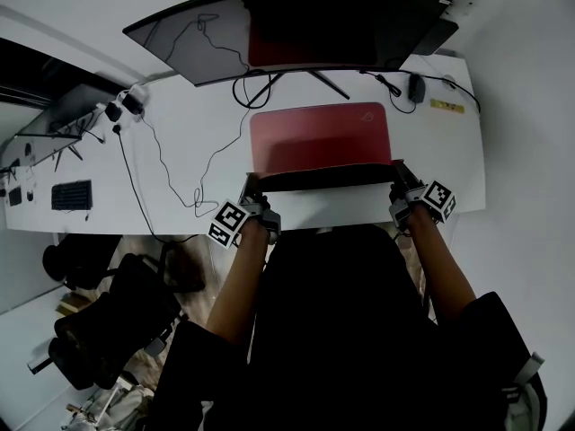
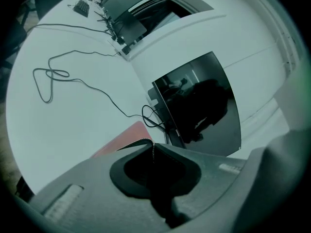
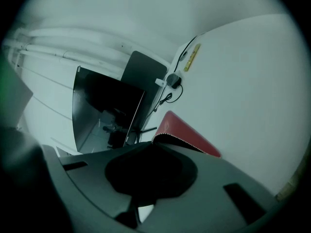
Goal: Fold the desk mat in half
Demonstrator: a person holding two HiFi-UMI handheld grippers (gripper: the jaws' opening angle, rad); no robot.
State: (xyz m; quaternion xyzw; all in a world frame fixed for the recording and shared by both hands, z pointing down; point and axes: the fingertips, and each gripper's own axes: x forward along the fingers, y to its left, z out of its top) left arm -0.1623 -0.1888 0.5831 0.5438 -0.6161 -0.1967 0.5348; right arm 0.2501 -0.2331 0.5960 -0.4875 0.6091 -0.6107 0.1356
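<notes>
Red rectangular desk mat [image 1: 319, 137] lies on the white desk [image 1: 463, 155], near edge raised. Left gripper [image 1: 254, 206] and right gripper [image 1: 402, 196] each clamp a near corner, jaws closed on it. Uneven hands would skew the fold; thin corners might slip.

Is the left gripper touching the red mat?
Touching. The left gripper view shows the left gripper shut on the red mat: its stitched corner is pinched between the jaws.
</notes>
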